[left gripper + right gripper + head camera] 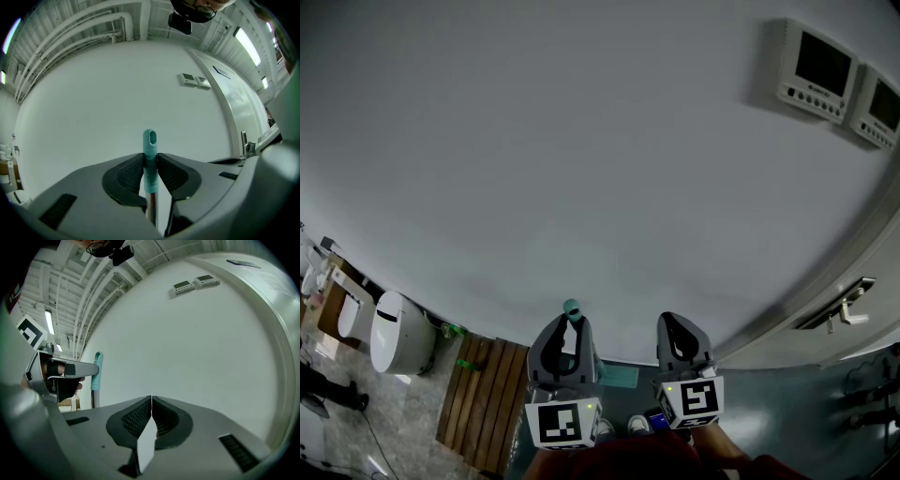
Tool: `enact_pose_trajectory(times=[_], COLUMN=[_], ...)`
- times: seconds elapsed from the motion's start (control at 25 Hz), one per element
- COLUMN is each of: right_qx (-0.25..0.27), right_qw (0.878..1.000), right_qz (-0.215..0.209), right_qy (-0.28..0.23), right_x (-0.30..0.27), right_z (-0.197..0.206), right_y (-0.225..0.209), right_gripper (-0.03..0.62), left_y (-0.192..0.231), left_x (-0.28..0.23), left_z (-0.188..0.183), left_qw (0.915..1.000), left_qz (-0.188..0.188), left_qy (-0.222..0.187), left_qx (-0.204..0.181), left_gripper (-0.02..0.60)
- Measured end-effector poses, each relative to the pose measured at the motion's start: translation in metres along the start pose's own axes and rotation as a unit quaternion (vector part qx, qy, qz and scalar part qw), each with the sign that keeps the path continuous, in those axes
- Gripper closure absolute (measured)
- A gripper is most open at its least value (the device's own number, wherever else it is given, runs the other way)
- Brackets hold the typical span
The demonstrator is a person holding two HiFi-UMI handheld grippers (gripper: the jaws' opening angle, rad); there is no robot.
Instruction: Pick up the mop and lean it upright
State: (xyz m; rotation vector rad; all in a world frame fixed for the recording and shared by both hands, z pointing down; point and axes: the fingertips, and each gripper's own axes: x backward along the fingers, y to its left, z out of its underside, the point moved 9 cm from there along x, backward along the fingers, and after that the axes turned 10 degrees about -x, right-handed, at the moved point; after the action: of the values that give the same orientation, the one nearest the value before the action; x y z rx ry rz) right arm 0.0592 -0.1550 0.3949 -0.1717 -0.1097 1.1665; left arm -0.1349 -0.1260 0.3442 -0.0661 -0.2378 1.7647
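The mop stands upright in front of a white wall, and only its handle shows: a teal end cap [149, 140] over a metal shaft [151, 208]. My left gripper [150, 169] is shut on the teal grip just below the cap. In the head view the cap [571, 307] pokes up above the left gripper [565, 339]. My right gripper [151, 409] is shut with nothing between its pads; it is held beside the left one [680, 339]. From the right gripper view the mop handle [97, 373] stands at the left, next to the left gripper's body. The mop head is hidden.
A white wall [581, 150] fills the view ahead, with two wall panels [836, 80] at upper right. A door with a lever handle [844, 314] is at the right. Down left are a white toilet [394, 330] and a wooden slat mat [483, 398].
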Motion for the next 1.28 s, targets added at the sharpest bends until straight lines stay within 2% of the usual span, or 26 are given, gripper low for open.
enact_pose_trajectory(times=[0.8,1.28], right_qx=[0.009,0.01], right_qw=[1.0,1.0], right_qz=[0.001,-0.002], right_qy=[0.007,0.007], right_x=[-0.003,0.003], right_z=[0.003,0.007], right_y=[0.0,-0.001], right_gripper=[0.576,0.576], left_y=[-0.003,-0.015], left_x=[0.004,0.014], left_z=[0.01,0.044], left_qw=[0.9998,0.9996], left_qz=[0.006,0.007], left_qy=[0.017,0.028], left_qx=[0.007,0.005], left_gripper=[0.474,0.474])
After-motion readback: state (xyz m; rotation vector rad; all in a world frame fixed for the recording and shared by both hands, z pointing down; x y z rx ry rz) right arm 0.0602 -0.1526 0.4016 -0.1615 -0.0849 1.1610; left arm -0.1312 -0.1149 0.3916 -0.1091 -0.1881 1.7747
